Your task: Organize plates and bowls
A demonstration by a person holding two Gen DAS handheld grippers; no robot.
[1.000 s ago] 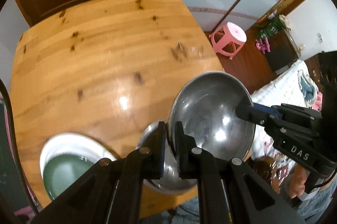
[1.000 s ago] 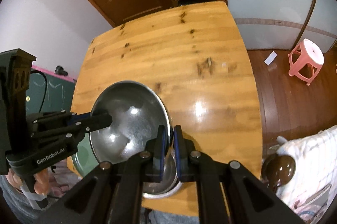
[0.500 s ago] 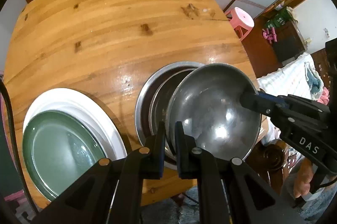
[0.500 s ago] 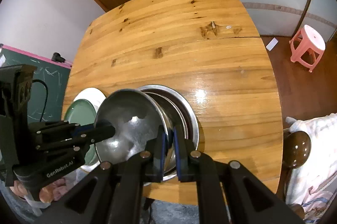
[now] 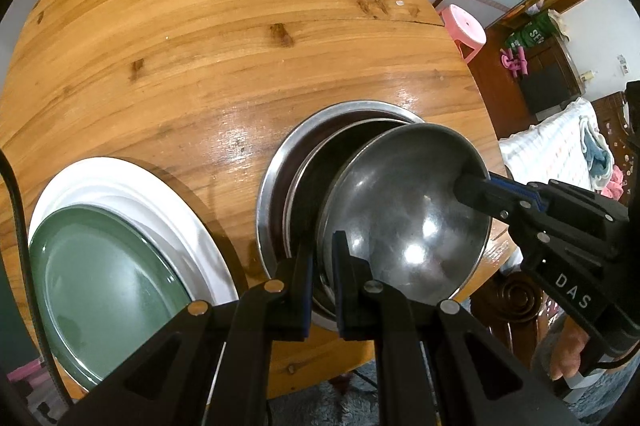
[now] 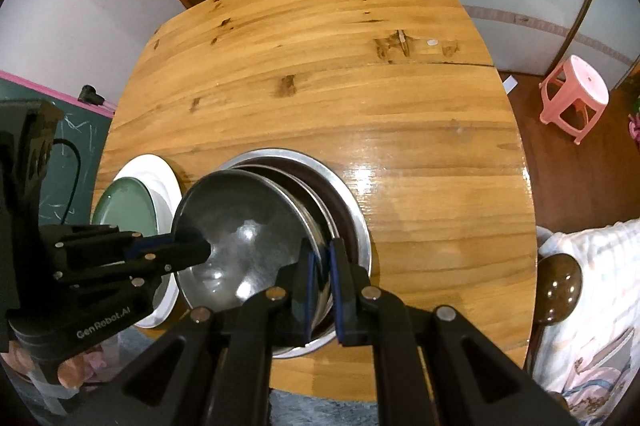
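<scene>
The steel bowl [image 5: 404, 209] hangs tilted over the nested metal bowls [image 5: 288, 185] near the table [image 5: 224, 37] edge, its rim pinched on opposite sides by the left gripper [image 5: 323, 266] and right gripper [image 6: 320, 266]; best to level it, centre it, lower evenly, then release both together

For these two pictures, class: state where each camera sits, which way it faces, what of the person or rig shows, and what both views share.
Left wrist: on the left gripper, facing steeply down at the steel bowl it clamps; right gripper and a hand show.
Right wrist: on the right gripper, facing steeply down, clamping the opposite rim; left gripper shows.
Shared: bowl, nested basins, green plate, table, pink stool.
</scene>
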